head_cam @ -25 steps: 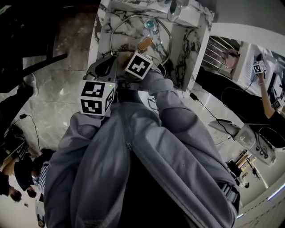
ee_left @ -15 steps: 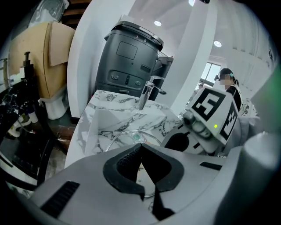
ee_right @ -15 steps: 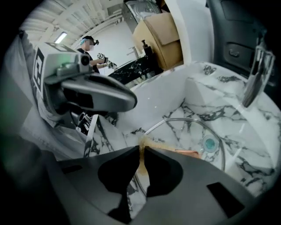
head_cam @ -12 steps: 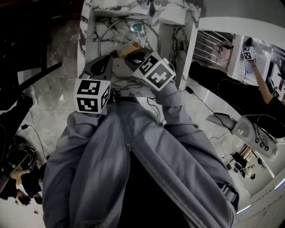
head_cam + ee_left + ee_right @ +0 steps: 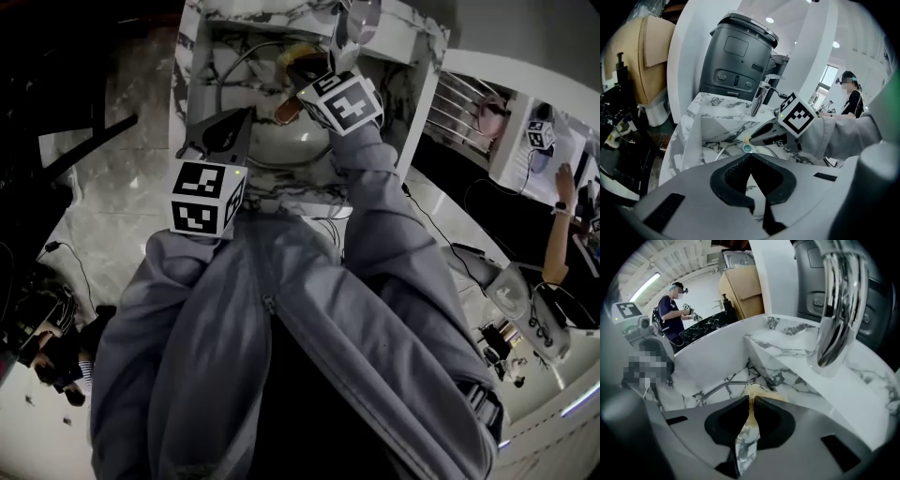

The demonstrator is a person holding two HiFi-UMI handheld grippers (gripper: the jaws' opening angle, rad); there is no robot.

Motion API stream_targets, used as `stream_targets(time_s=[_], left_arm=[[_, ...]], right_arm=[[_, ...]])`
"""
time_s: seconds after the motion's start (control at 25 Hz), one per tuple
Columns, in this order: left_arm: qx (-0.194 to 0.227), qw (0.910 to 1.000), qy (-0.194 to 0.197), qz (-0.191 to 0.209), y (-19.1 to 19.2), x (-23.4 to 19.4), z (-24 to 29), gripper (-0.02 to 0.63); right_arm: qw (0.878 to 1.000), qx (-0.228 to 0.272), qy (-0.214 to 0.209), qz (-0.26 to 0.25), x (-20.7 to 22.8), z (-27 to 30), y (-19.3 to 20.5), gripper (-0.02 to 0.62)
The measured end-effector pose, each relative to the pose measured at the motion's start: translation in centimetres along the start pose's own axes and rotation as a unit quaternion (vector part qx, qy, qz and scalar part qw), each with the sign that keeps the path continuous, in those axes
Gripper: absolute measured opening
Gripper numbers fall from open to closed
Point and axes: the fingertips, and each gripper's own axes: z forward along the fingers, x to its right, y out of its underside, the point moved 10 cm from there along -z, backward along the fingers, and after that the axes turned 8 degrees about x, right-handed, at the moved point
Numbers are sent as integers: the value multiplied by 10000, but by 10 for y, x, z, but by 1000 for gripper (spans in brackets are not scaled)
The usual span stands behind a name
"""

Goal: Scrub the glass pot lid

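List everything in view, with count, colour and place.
sink: one, white marble, centre
lid: one, clear, teal knob, in sink
sponge: one, yellow, in right gripper
faucet: one, chrome, sink's back
machine: one, dark grey, behind sink
box: one, brown, left of machine
bystanders: at least two, dark tops, background
left gripper: one, grey, shut, at sink's near edge
right gripper: one, grey, shut on sponge, by faucet
sleeves: two, grey, foreground

Sponge (image 5: 764, 393) mostly hidden — inside right claw (image 5: 751, 401).
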Motion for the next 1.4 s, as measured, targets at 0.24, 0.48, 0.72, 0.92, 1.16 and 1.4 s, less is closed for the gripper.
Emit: stream_targets(time_s=[0.24,0.48,0.72,0.92,1.16,1.4], left_arm=[[-50,9999,-21,-91,1,-5,5,15],[-85,9999,-27,-124,6,-5,3,14],[-74,9999,-18,-134,11,-3,-2,14],[-32,10000,45,-66,15,3,-11,14],[11,9999,154,-11,24,13,-24,14],[59,9996,279,54,34,24,-34,15]], right_arm=[[9985,-380,381,78,15,28,22,52],[9991,-231,325,107,17,48,19,54],[9961,-724,-265,422,7,41,21,52],[9958,-875,-260,63,-10,30,30,52],[9977,-670,82,-112,-26,-1,27,51],[9986,-454,246,-114,-59,-35,34,51]])
